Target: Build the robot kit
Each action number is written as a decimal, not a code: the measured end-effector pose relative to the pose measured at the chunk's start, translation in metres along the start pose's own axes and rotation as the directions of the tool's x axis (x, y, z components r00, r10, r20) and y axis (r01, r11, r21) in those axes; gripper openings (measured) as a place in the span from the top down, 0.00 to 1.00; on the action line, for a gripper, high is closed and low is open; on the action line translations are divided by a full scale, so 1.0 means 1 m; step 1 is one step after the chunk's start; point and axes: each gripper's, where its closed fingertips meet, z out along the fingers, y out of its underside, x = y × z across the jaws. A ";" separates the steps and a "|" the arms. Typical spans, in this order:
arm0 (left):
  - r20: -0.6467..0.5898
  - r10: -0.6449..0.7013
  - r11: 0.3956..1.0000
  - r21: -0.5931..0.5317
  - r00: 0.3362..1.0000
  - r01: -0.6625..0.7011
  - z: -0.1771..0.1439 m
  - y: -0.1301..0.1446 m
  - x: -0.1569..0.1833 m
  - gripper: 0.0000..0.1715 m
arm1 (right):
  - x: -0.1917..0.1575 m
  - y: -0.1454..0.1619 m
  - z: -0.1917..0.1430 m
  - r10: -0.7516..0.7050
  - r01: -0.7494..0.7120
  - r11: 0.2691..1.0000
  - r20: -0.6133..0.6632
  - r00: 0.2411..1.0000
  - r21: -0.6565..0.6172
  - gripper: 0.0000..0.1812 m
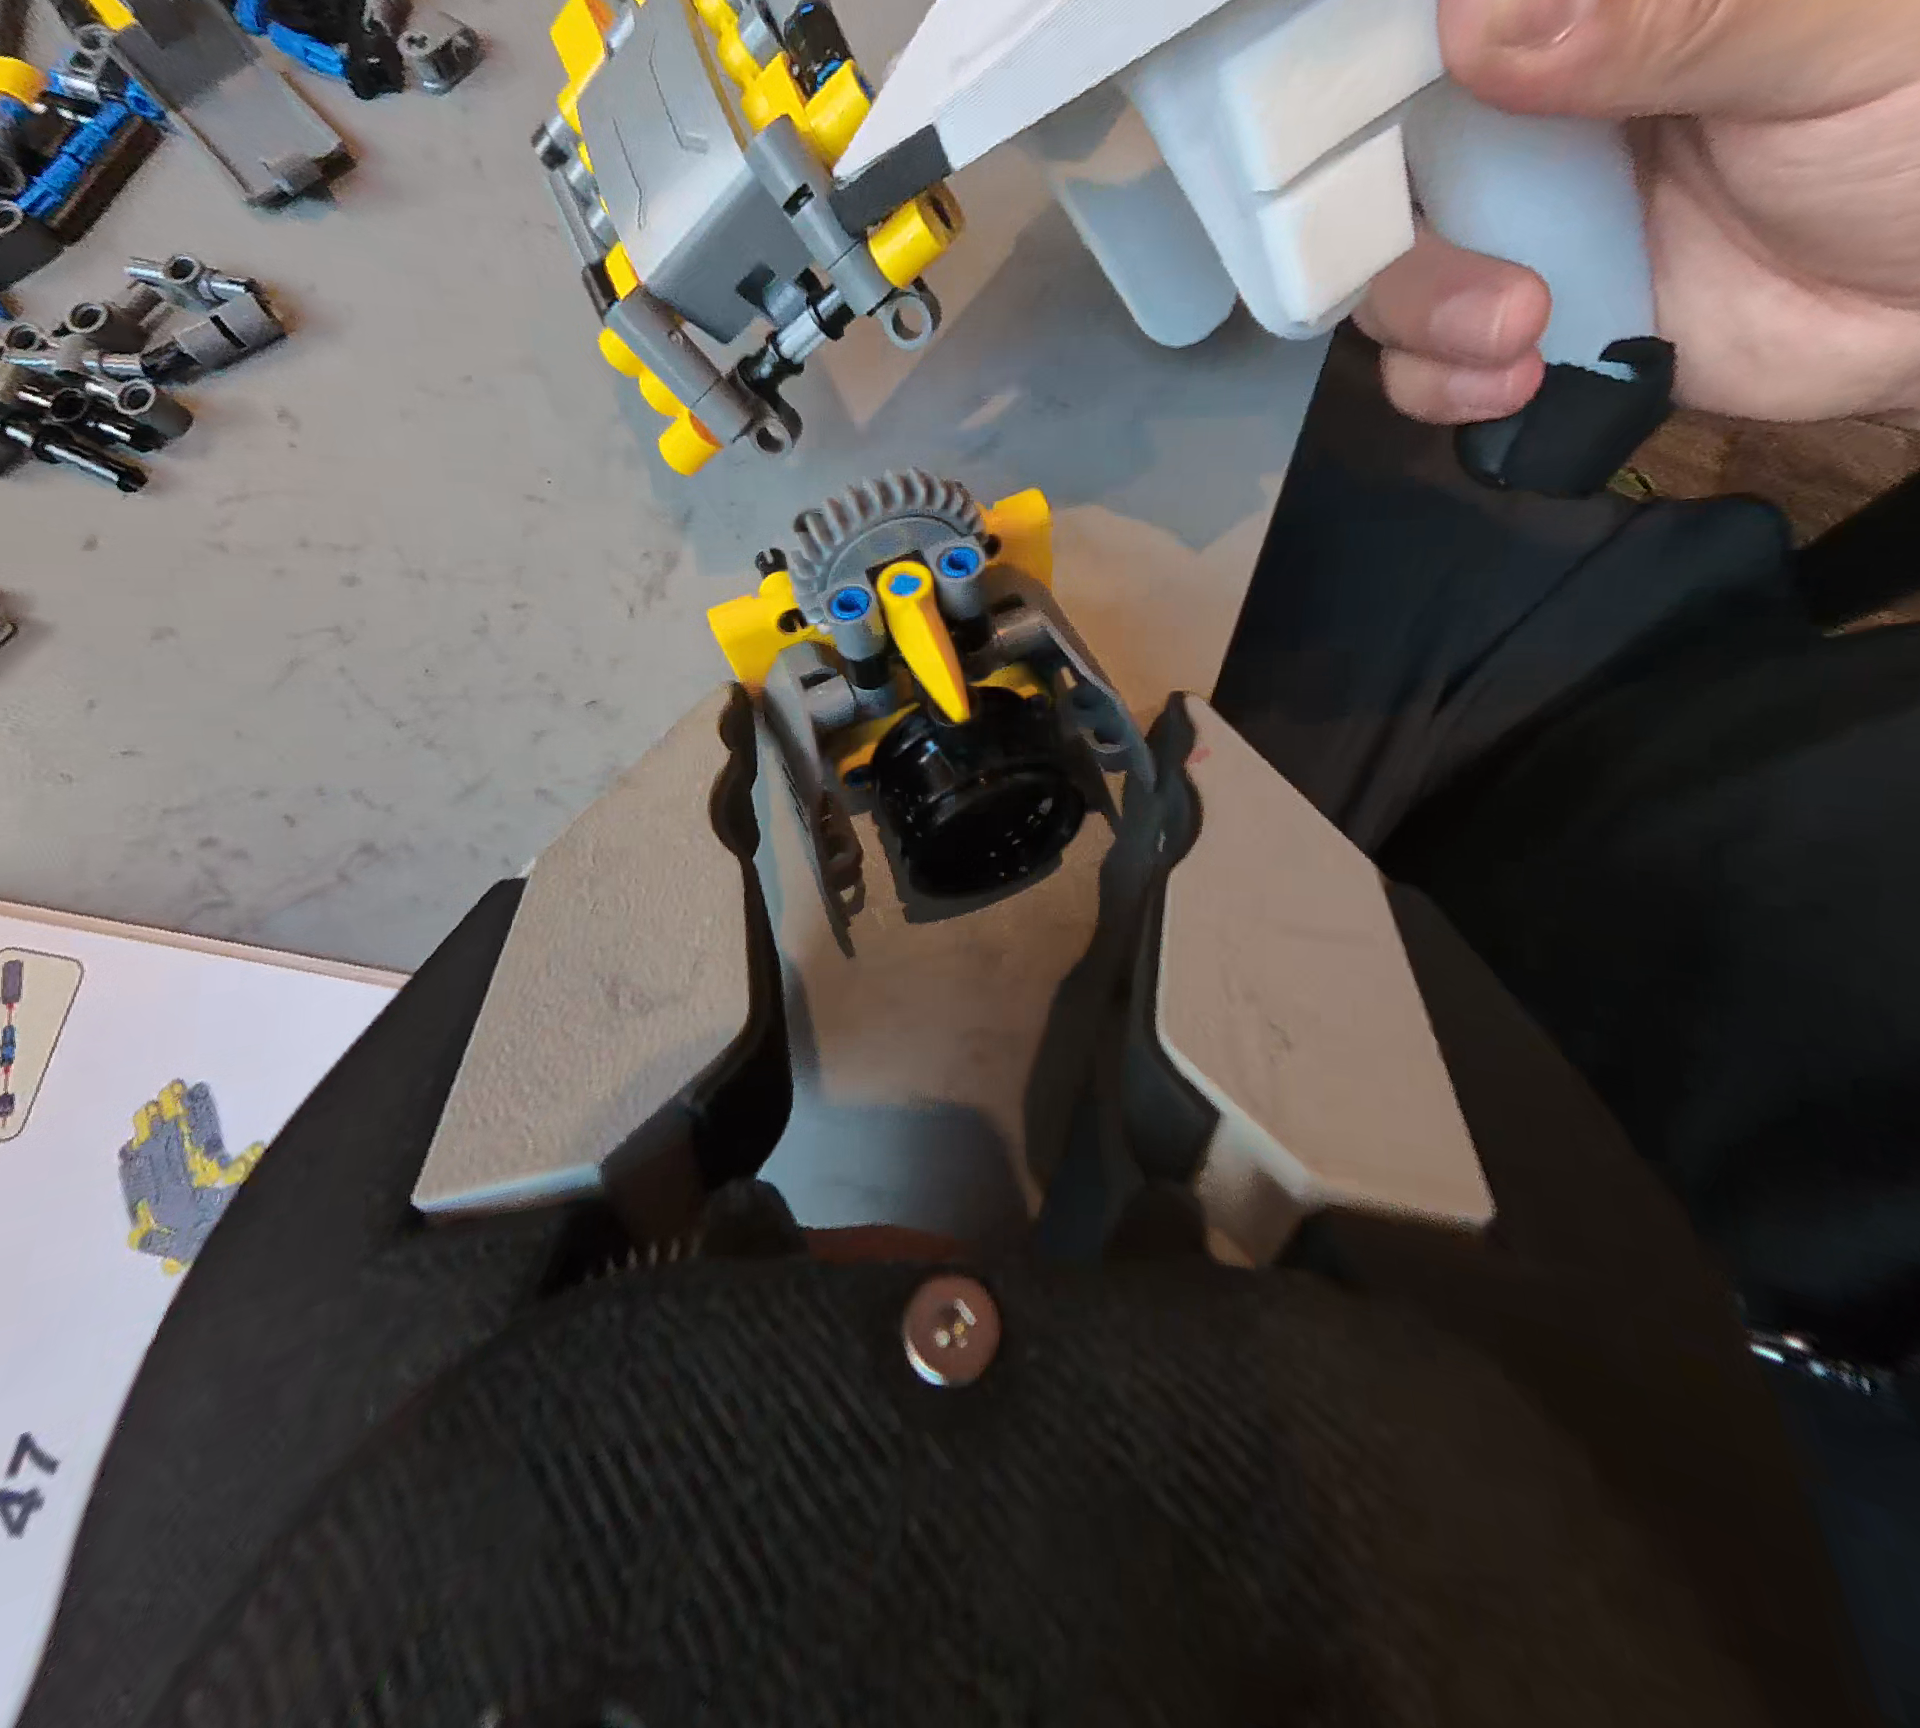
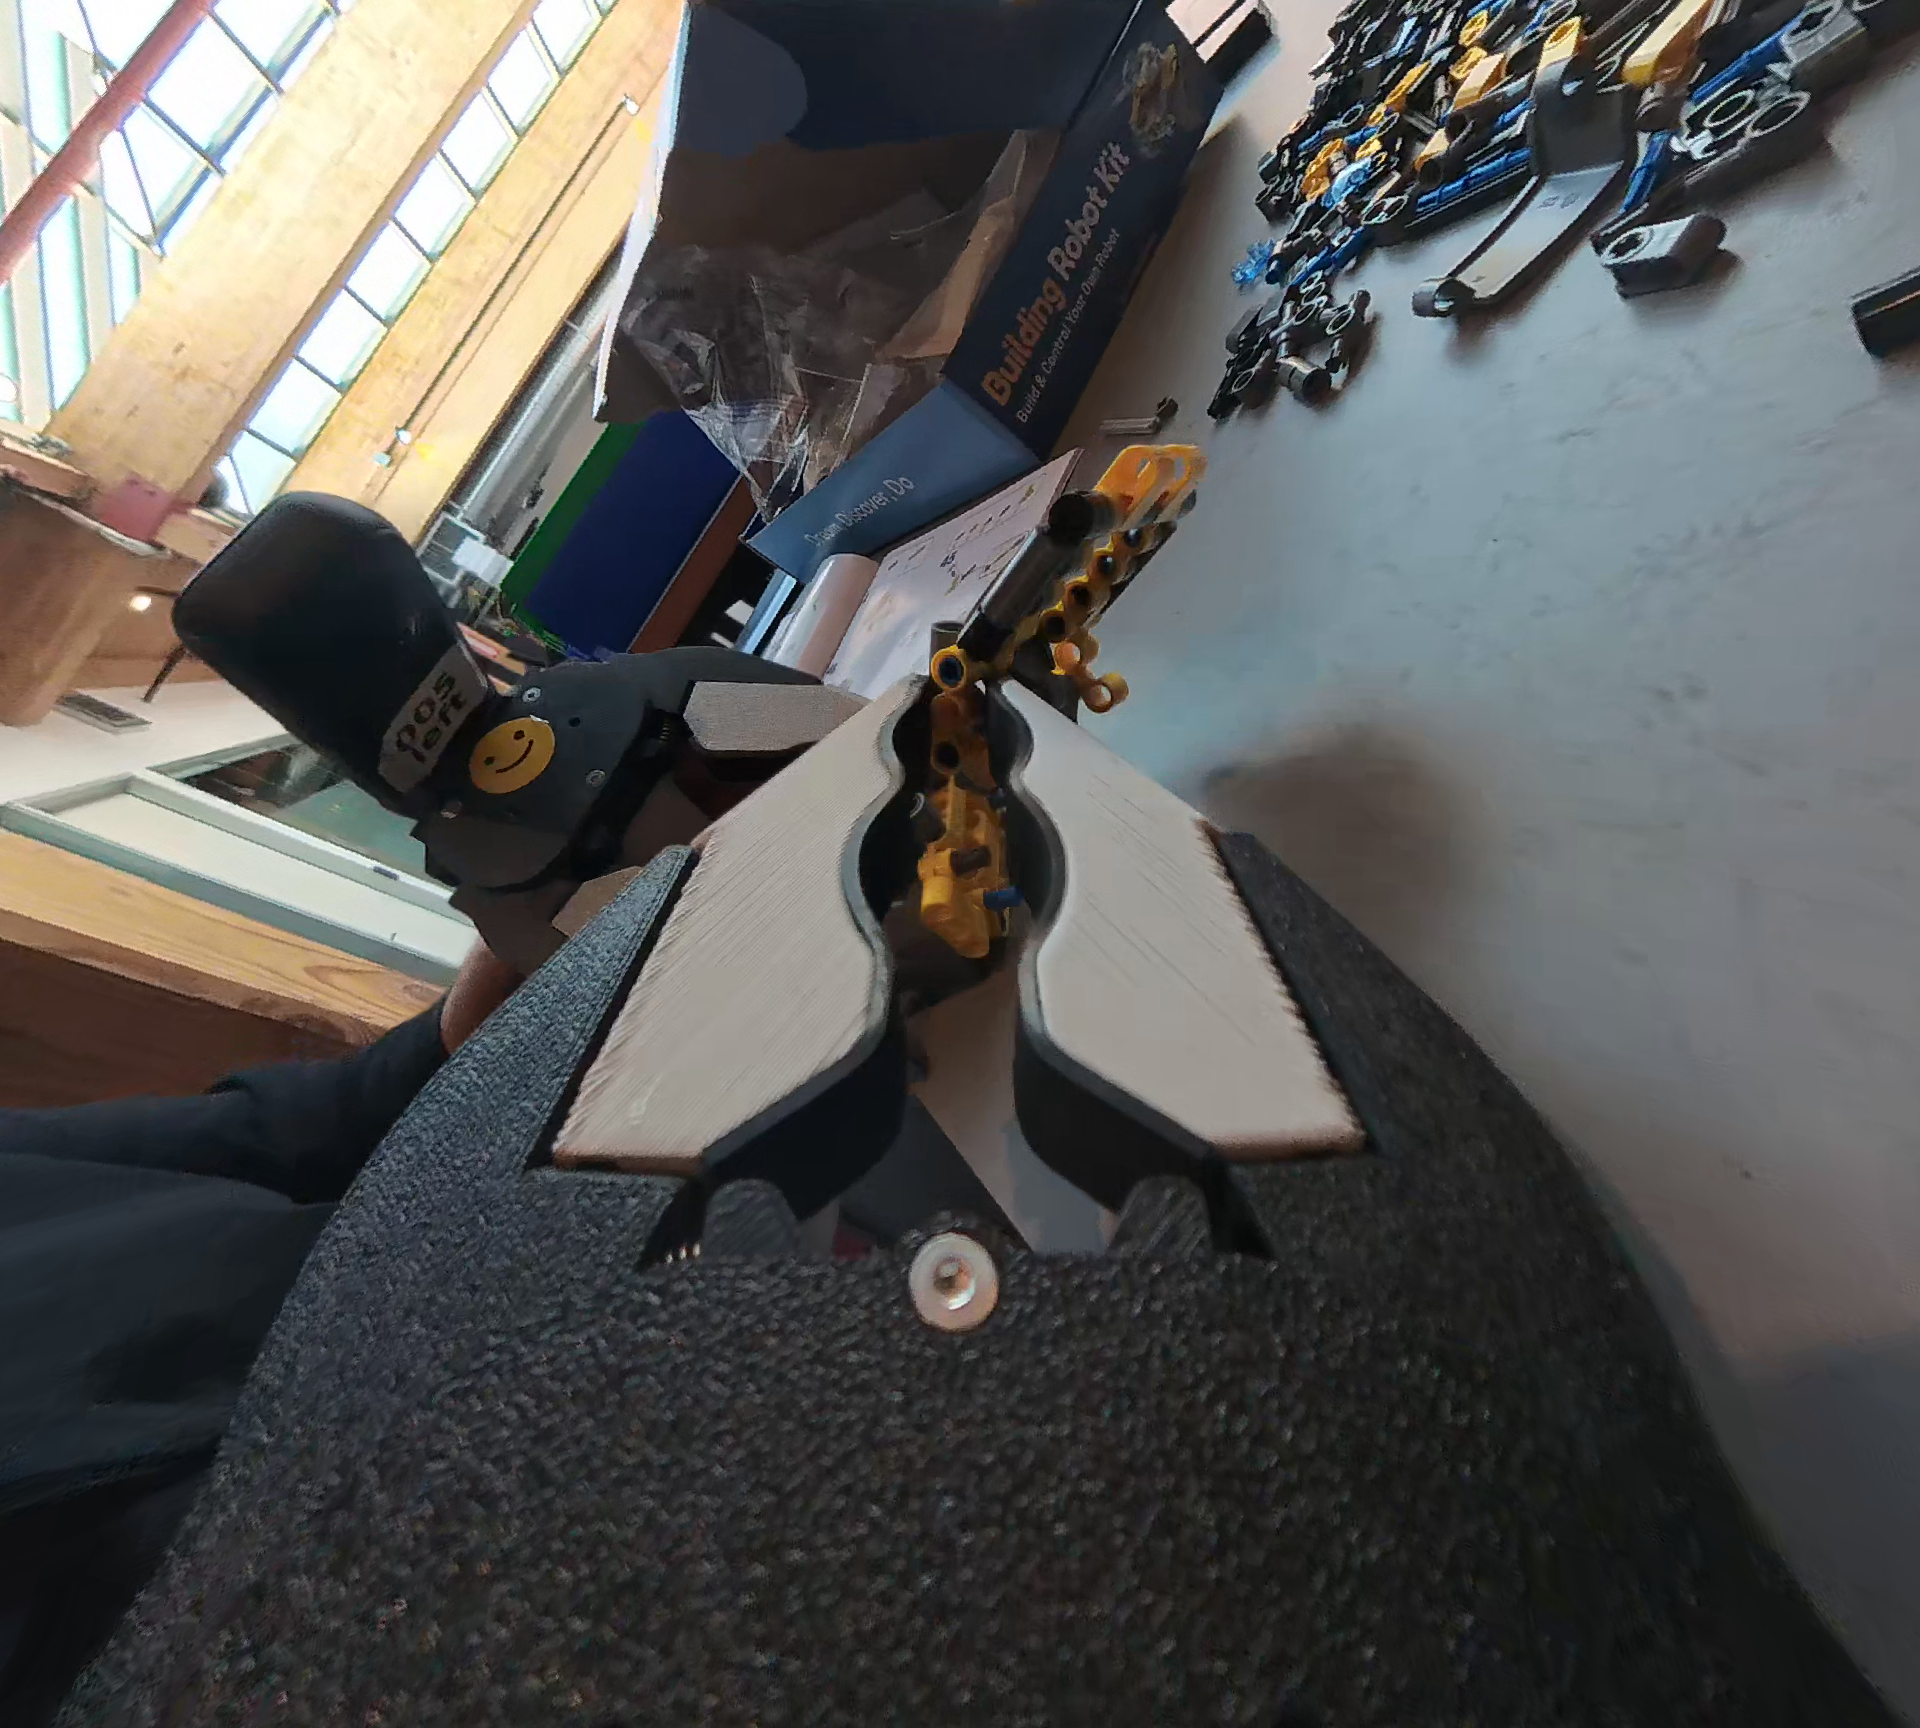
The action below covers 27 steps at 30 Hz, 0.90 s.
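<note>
Left gripper [image 1: 951, 743] clamps a yellow-grey geared brick module [image 1: 914, 639]; right gripper [image 2: 951, 743] (farther off) grips a grey-panelled yellow brick assembly [image 1: 707, 161], apart, unjoined.

bright daylight from skylights [image 2: 156, 68], wide-angle edge distortion.

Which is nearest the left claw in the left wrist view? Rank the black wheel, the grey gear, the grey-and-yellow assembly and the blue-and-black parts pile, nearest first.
1. black wheel: between the fingers of the left claw.
2. grey gear: just past the fingertips, same small build.
3. grey-and-yellow assembly: farther ahead, pinched by the right claw.
4. blue-and-black parts pile: far upper left on the table.
</note>
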 end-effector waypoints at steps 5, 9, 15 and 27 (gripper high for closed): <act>0.013 0.023 1.000 0.004 1.000 -0.023 0.001 0.001 -0.001 0.57 | -0.002 0.005 0.005 -0.011 0.011 1.000 -0.005 1.000 -0.026 0.95; 0.047 -0.011 1.000 0.017 0.999 0.010 -0.001 0.001 -0.008 0.57 | -0.003 0.008 0.003 0.005 -0.005 1.000 -0.003 1.000 -0.008 0.95; 0.041 -0.011 1.000 0.027 0.999 0.010 -0.005 0.006 -0.003 0.58 | -0.001 0.018 0.002 -0.115 0.116 0.993 -0.069 0.991 0.008 0.95; -0.035 0.063 0.998 0.023 0.997 -0.062 -0.017 0.018 0.004 0.57 | -0.028 0.022 0.003 -0.089 0.082 0.993 0.075 0.993 0.089 0.95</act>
